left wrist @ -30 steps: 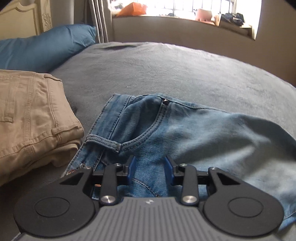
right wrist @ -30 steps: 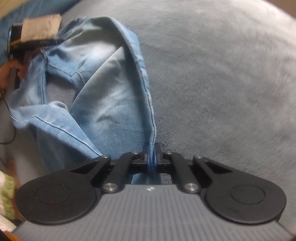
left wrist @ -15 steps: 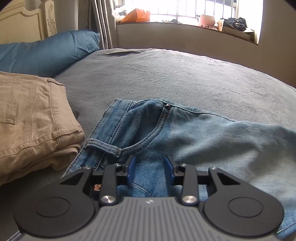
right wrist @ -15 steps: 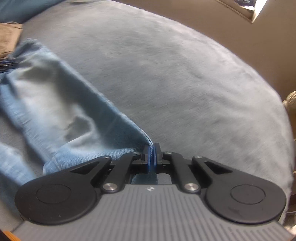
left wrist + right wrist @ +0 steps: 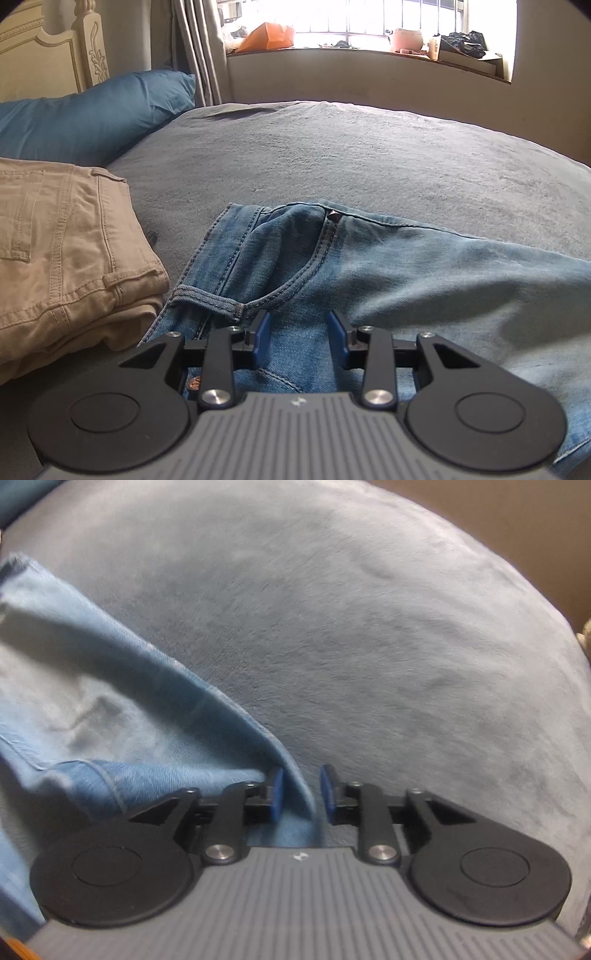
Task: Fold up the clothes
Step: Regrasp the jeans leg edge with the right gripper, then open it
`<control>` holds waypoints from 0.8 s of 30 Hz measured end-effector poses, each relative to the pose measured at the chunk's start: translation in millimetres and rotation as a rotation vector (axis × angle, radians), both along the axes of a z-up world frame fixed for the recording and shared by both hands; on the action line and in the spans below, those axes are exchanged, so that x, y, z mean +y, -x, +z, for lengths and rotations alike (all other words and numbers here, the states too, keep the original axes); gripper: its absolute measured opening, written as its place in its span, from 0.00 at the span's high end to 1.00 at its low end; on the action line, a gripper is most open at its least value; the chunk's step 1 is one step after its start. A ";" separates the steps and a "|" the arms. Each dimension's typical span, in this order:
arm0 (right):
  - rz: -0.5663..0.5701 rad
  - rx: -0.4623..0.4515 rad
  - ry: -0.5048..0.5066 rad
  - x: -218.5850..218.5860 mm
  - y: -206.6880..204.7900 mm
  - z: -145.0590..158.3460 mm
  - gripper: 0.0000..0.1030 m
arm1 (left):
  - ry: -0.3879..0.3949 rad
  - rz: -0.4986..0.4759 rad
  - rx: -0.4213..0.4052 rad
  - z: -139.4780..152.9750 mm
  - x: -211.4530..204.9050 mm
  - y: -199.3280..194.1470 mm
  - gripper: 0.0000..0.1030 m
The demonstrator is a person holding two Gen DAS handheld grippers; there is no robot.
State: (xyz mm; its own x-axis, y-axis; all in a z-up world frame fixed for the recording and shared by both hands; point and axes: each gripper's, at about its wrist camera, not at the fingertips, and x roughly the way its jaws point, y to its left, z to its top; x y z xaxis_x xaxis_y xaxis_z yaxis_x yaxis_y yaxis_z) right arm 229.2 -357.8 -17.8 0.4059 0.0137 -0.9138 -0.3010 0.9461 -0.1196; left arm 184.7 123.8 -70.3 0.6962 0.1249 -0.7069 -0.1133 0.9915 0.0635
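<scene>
A: How far along is the folding?

B: The khaki trousers (image 5: 62,266) sit folded at nine o'clock. The jeans (image 5: 369,280) lie spread on the bed (image 5: 351,155), unfolded

A: Grippers?

B: Left gripper (image 5: 300,339) part-open over the waistband, gripping nothing. Right gripper (image 5: 301,794) opening, releasing the leg edge between its jaws

Left gripper (image 5: 300,338) tilted down, jaws parted, right gripper (image 5: 301,794) pointing steeply down, jaws opening
</scene>
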 end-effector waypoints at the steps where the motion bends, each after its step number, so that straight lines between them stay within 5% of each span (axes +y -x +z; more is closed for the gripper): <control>1: 0.003 -0.004 -0.018 -0.9 3.8 11.8 0.66 | 0.004 -0.001 -0.003 -0.2 0.8 0.0 0.63; 7: 0.152 -0.015 -0.270 38.8 -1.0 68.8 0.52 | 0.025 0.000 -0.018 -1.4 4.6 -1.7 0.63; 12: 0.308 0.022 -0.510 130.1 -60.0 48.2 0.52 | 0.017 0.005 -0.033 -2.5 3.1 -3.1 0.63; 17: 0.370 0.080 -0.494 213.6 -115.3 -2.1 0.54 | -0.004 -0.005 -0.054 -4.9 0.9 -0.5 0.63; 24: 0.400 0.125 -0.517 252.1 -129.9 -37.0 0.59 | -0.033 -0.038 -0.070 -6.3 0.3 -4.1 0.63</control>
